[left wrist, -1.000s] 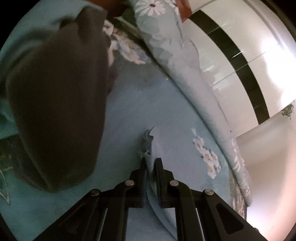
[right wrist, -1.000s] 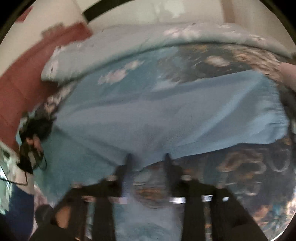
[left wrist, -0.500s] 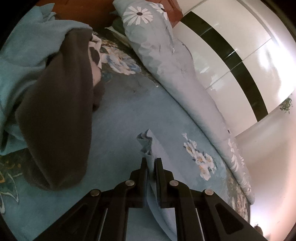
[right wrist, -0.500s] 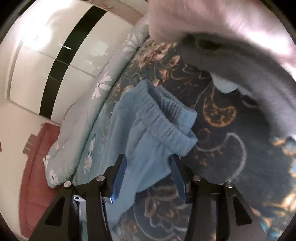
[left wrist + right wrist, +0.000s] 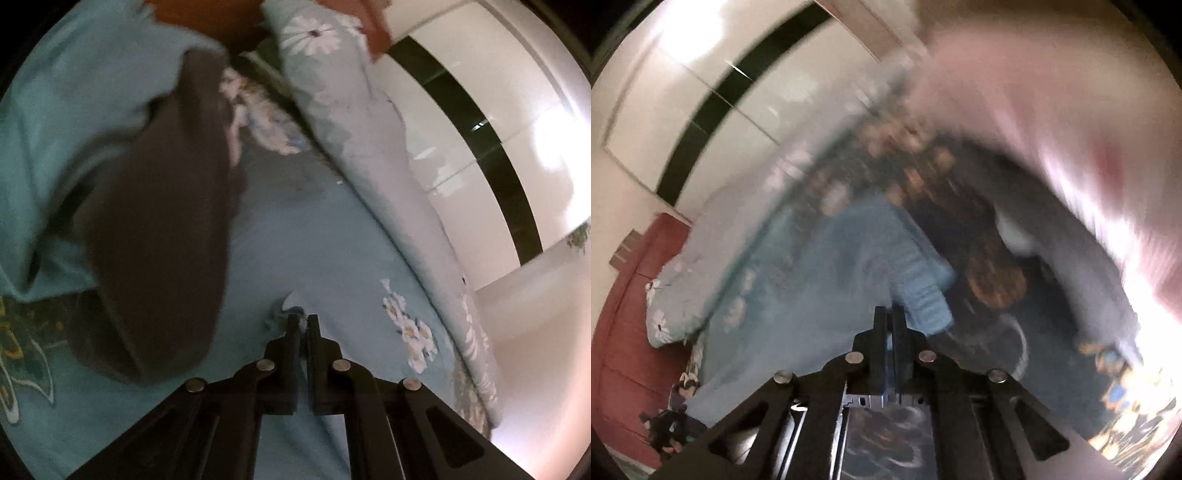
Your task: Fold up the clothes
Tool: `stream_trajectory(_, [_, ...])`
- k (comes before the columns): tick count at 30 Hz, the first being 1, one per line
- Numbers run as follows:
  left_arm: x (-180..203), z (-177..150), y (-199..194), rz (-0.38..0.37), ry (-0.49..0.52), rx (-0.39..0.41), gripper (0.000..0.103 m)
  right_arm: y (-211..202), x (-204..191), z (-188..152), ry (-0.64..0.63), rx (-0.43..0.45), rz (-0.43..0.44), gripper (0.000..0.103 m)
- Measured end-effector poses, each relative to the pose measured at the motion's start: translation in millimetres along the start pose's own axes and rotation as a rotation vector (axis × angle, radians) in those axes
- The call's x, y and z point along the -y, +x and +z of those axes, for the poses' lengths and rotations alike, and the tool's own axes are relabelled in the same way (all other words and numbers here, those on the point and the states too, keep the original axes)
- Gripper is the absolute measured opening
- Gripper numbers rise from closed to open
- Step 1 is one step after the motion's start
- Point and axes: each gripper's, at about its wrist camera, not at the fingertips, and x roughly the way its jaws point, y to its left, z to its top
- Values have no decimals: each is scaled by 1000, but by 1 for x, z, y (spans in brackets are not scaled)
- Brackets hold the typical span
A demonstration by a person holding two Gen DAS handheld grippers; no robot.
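Both grippers [image 5: 303, 318] [image 5: 890, 310] pinch blue pants [image 5: 820, 295]; no writing legible.

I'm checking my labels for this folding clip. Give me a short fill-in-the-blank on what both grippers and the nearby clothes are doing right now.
1. The left gripper is ____ on a bunched edge of the light blue garment.
2. The right gripper pinches the same garment at its ribbed ____.
3. Beside the left gripper lies a dark ____ garment.
4. The pillow is printed with white ____.

Missing words: shut; waistband; grey; daisies
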Motion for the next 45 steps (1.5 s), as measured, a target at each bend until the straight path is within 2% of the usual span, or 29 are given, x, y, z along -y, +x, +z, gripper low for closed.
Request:
stream_trajectory(4, [-2,-6,0,21,35,-17,3,8,-3,-9,-42,-22,-24,5])
stream_trajectory(7, [-8,-5,-3,-3,-10,-28,3,-4,-15,-14,-91,5,-45,5])
stream_trajectory(8, [-9,-4,-4,-23,-16,-40,4,-8,-19,-15,-107,15,-51,13])
stream_trajectory(9, [-8,-4,-6,-13,-9,-44,4,-13,-23,-16,-124,24,-58,32])
stream_trajectory(11, [-6,-4,-10,29,7,-49,11,-20,-31,-19,-157,41,-70,47])
stream_trajectory(12, [-7,-5,-12,36,4,-46,16,-18,-35,-21,-180,41,-65,47])
stream_trajectory(14, [-9,-7,-17,46,-3,-40,41,-20,-44,-26,-226,49,-64,47])
stream_trajectory(17, [-12,-16,-13,14,-32,-73,45,-22,-60,-37,-302,50,-56,47])
stream_trajectory(20, [-7,-30,2,49,-14,-125,46,-17,-73,-43,-330,19,-6,47])
stream_trajectory(22, [-8,-37,14,83,-18,-157,46,-14,-80,-45,-342,14,17,47])
stream_trajectory(25, [-11,-42,16,65,-48,-114,43,-13,-84,-49,-346,6,45,47])
stream_trajectory(27, [-11,-43,17,49,-60,-89,17,-10,-84,-50,-345,-7,52,47])
stream_trajectory(28, [-10,-44,17,47,-59,-84,8,-8,-84,-50,-343,-13,56,47])
stream_trajectory(29, [-8,-45,16,46,-58,-80,7,-6,-83,-50,-334,-20,58,47])
stream_trajectory(31, [1,-46,9,41,-22,-44,7,-5,-80,-49,-321,-26,68,47])
stream_trajectory(35, [52,-50,-18,-6,126,23,7,-8,-78,-47,-330,-15,67,47])
stream_trajectory(39, [140,-77,-44,-113,389,44,7,-8,-76,-46,-326,-17,74,47])
stream_trajectory(41, [183,-104,-51,-190,517,22,7,-7,-76,-46,-326,-23,84,47])
stream_trajectory(45, [229,-172,-38,-291,664,-113,7,-6,-76,-49,-327,-38,99,47])
